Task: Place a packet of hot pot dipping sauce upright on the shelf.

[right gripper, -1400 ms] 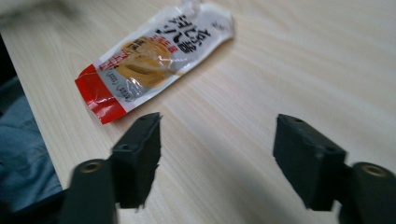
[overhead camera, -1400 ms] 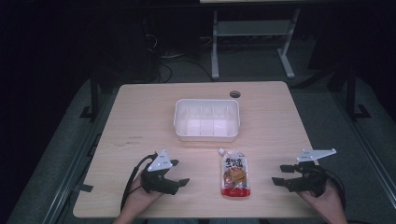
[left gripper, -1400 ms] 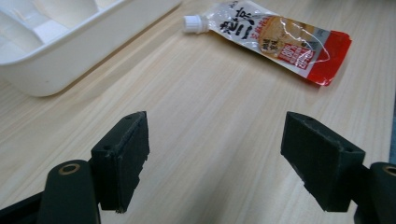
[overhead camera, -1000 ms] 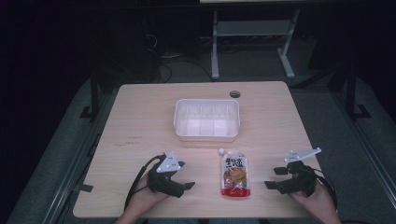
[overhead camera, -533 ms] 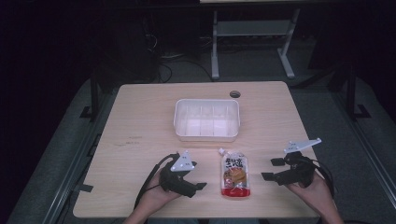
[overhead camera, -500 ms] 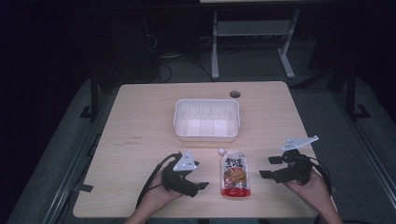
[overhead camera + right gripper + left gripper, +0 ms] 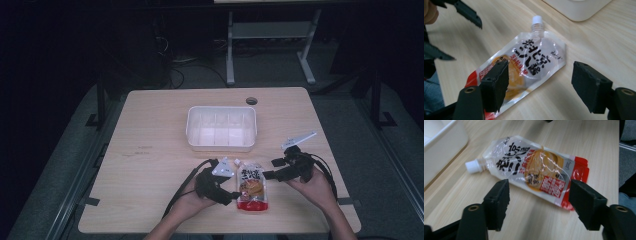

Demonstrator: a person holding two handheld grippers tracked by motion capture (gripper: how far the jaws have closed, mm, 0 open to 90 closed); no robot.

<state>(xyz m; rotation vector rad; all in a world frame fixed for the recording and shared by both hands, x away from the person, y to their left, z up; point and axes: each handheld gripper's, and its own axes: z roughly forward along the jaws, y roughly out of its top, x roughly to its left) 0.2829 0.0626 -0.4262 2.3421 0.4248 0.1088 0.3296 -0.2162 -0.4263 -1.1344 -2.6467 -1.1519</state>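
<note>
A clear spouted pouch (image 7: 251,186) with a white cap, black lettering and a red bottom lies flat on the wooden table near its front edge. My left gripper (image 7: 232,186) sits just left of the pouch, jaws pointing at it. In the left gripper view its jaws (image 7: 539,195) stand open and have just been closing a little, with the pouch (image 7: 534,173) ahead of them, untouched. My right gripper (image 7: 271,169) hovers at the pouch's right. Its jaws (image 7: 540,72) are also open and have just been closing slightly, over the pouch (image 7: 529,62) without pressing it.
An empty white tray (image 7: 221,145) stands behind the pouch at the table's middle, close to its cap. A small round hole (image 7: 251,101) is near the far edge. In the right gripper view the left gripper's jaws (image 7: 466,13) show at top left.
Both grippers have moved inward toward the pouch, the left one to the right and the right one to the left and slightly up. The pouch has not moved.
</note>
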